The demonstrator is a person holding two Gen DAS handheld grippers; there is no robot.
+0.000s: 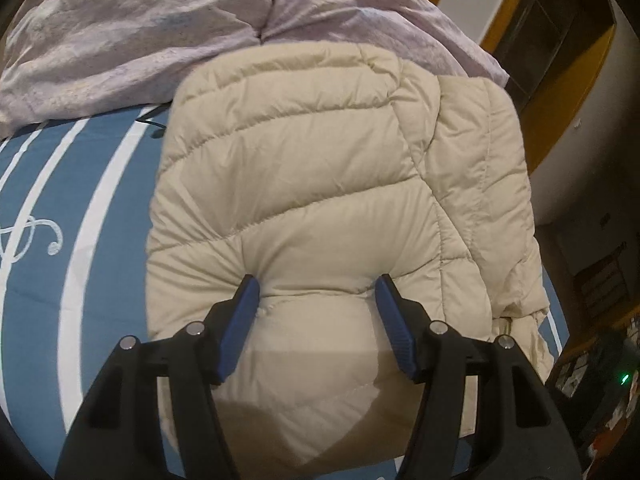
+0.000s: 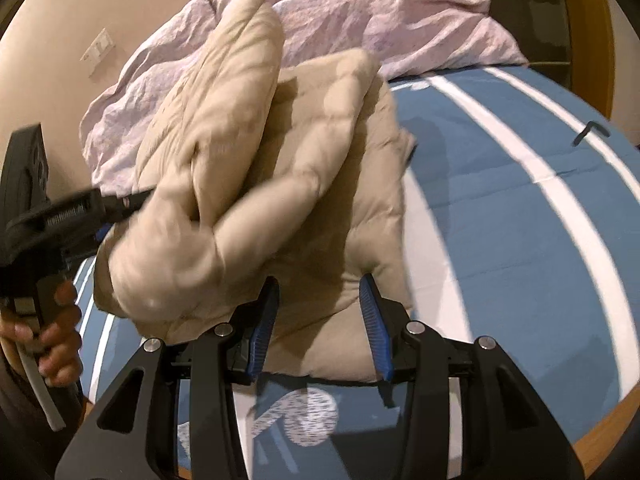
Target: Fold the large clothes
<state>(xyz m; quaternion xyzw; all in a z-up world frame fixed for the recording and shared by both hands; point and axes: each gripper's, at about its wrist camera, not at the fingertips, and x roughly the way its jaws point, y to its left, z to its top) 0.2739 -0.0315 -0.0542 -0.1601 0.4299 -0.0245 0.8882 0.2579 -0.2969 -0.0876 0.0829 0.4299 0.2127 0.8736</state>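
A beige quilted puffer jacket [image 1: 304,168] lies folded on a blue bedcover with white stripes [image 1: 44,208]. My left gripper [image 1: 316,292] is shut on a puffy fold at the jacket's near edge, and the padding bulges between its blue pads. In the right wrist view that gripper [image 2: 132,202] comes in from the left, held by a person's hand [image 2: 60,332], with a thick, blurred fold of the jacket [image 2: 224,152] raised over the lower layer. My right gripper [image 2: 320,292] is shut on the lower layer's near edge, which puckers at the right pad.
A crumpled lilac duvet [image 1: 132,32] is heaped behind the jacket. A small black hex key [image 2: 590,132] lies on the bedcover [image 2: 520,240] to the right. A wall with a light switch [image 2: 98,50] stands far left. Wooden furniture [image 1: 560,60] and the bed's edge are at the right.
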